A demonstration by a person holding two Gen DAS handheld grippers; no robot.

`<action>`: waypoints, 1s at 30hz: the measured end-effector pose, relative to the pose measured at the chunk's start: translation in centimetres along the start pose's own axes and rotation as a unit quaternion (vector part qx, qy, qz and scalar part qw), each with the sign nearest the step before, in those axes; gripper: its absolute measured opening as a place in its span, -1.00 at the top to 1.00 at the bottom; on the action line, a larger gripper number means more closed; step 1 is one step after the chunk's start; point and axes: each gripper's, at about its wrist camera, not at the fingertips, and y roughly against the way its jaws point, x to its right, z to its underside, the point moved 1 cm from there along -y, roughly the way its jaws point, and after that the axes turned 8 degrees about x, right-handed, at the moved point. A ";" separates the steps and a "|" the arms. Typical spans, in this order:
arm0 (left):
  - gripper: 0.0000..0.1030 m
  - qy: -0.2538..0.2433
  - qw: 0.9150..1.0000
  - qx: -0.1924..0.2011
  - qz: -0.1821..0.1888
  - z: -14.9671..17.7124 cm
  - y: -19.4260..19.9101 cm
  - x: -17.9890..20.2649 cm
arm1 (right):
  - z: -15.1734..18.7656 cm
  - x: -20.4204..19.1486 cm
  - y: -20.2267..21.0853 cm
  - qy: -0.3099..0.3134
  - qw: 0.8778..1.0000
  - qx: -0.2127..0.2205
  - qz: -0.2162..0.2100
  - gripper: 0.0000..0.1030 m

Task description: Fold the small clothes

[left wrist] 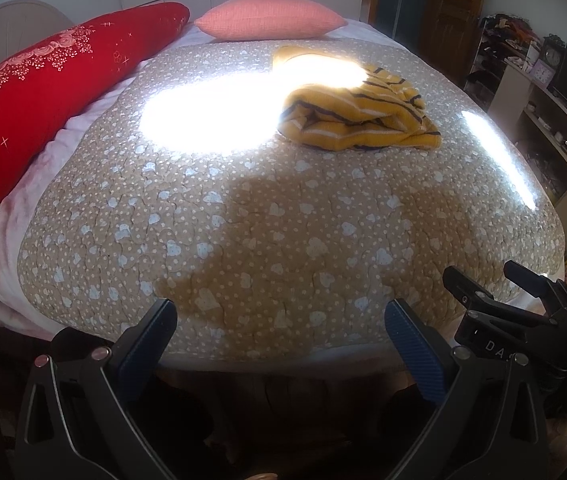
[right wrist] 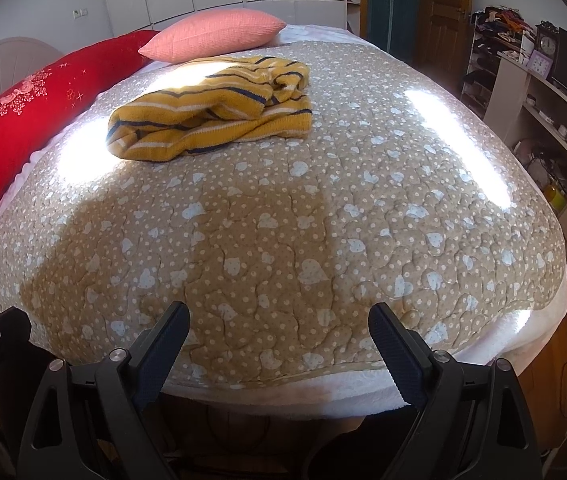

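Note:
A crumpled yellow garment with dark and white stripes (left wrist: 359,116) lies on the far half of the bed, partly in bright sunlight; it also shows in the right wrist view (right wrist: 211,120). My left gripper (left wrist: 281,316) is open and empty, held over the bed's near edge, well short of the garment. My right gripper (right wrist: 279,320) is open and empty, also at the near edge. The right gripper's body shows at the lower right of the left wrist view (left wrist: 523,312).
The bed wears a tan quilt with white hearts and dots (left wrist: 283,220), also in the right wrist view (right wrist: 363,200). A long red pillow (left wrist: 43,92) lies along the left. A pink cushion (left wrist: 271,16) sits at the far end. Shelves with clutter (right wrist: 543,92) stand at the right.

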 end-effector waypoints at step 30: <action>-1.00 -0.014 0.999 0.028 -0.007 -2.5 -1.4 -1.3 | -1.1 -1.1 -0.6 0.037 0.999 0.008 0.006 -0.82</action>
